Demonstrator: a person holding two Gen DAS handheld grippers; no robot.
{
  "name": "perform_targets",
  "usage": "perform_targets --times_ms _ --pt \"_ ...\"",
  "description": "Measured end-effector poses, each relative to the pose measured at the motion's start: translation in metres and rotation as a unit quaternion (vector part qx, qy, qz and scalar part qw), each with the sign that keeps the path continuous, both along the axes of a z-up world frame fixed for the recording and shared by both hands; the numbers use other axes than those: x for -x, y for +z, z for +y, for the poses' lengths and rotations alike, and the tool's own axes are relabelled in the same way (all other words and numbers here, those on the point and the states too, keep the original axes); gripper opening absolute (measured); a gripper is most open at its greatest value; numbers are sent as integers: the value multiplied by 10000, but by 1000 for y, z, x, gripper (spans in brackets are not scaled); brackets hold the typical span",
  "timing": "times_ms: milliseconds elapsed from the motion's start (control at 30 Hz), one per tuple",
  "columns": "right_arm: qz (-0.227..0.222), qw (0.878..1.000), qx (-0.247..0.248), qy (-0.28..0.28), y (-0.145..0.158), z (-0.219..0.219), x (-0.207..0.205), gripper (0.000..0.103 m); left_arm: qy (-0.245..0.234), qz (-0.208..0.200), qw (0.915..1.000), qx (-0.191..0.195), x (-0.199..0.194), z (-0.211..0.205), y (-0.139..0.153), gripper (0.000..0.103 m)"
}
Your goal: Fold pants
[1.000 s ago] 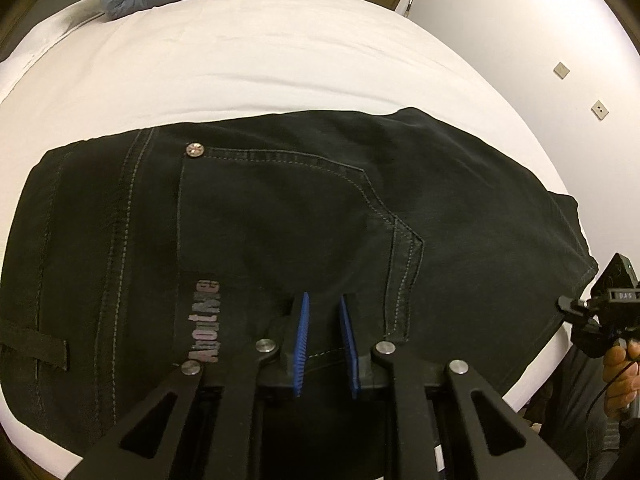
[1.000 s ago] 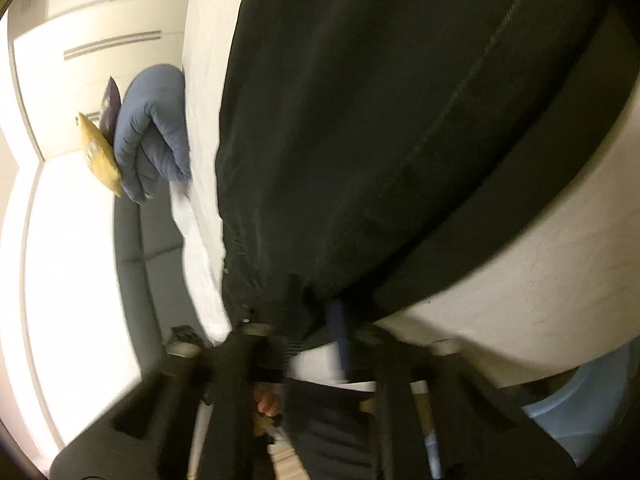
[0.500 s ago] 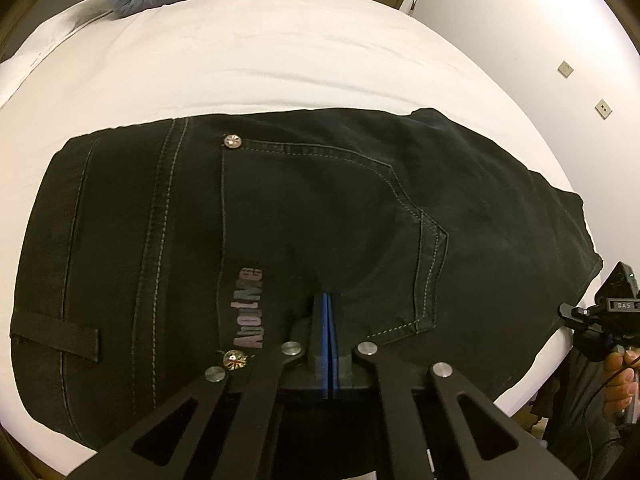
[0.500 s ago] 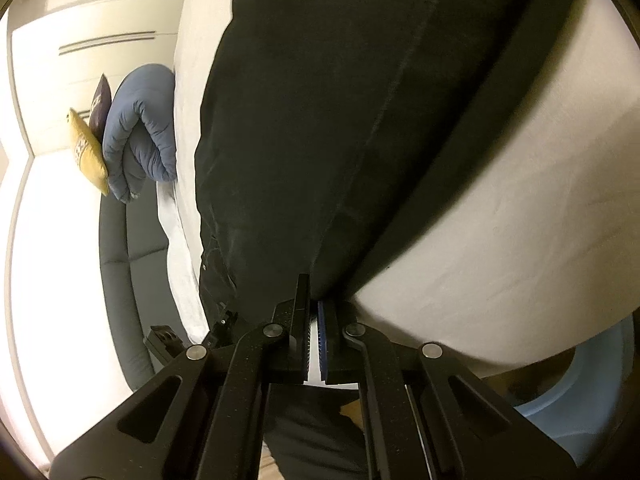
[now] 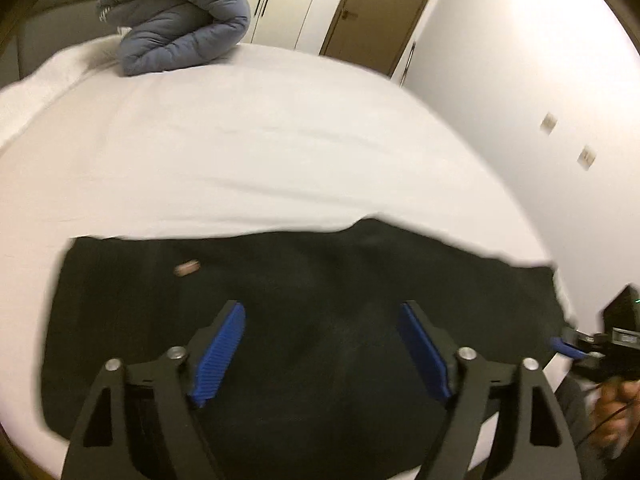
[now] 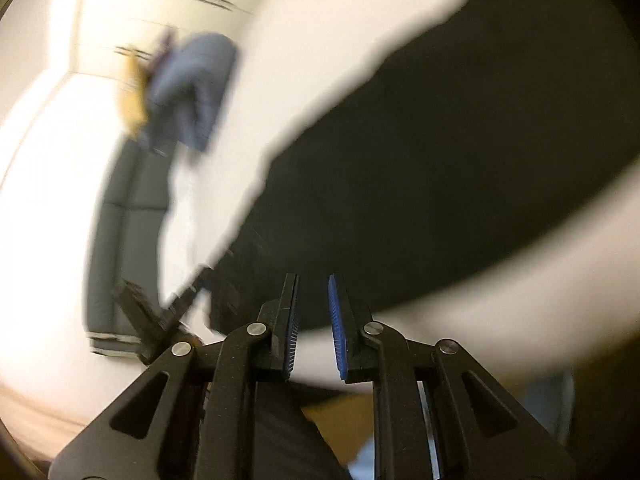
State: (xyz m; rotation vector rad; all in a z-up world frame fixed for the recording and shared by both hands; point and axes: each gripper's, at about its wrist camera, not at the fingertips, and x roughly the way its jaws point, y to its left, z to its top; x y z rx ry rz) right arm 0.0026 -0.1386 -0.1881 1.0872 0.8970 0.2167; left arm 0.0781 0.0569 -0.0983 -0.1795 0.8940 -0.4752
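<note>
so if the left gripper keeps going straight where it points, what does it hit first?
Most likely the black pants on the bed: the open left gripper aims down at them. Blur hides the gap.

A white-sheeted bed [image 5: 248, 152] carries everything here. The folded black pants [image 5: 320, 280] lie flat along its near edge, reaching almost to the near right corner. A rolled grey-blue quilted duvet [image 5: 176, 36] sits at the far left corner, well apart from the pants. Bare sheet lies between them.
</note>
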Motion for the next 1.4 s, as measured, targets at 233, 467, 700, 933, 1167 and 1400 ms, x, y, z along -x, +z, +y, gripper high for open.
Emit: perform_targets --times_ms 233,467,700,933,1167,1400 --pt "135 9961 -499 -712 -58 -28 -69 59 -141 799 9956 -463 -13 -50 -61 71" --pt "-190 9716 -861 -2196 -88 -129 5 12 -425 556 9951 -696 13 -20 -58 71" --pt "1 9298 392 -3659 -28 -200 76 18 -276 240 9946 -970 20 4 -32 72" --pt "-708 9896 -57 -1252 -8 -55 -88 62 -153 69 9941 -1069 -26 -14 -24 75" --pt "-111 9989 -460 -75 -79 28 -189 32 -6 404 9953 -880 -47 27 -56 71" --pt "-373 9818 -475 -1803 -79 -115 -139 29 -274 328 9990 -96 -44 72 -55 71"
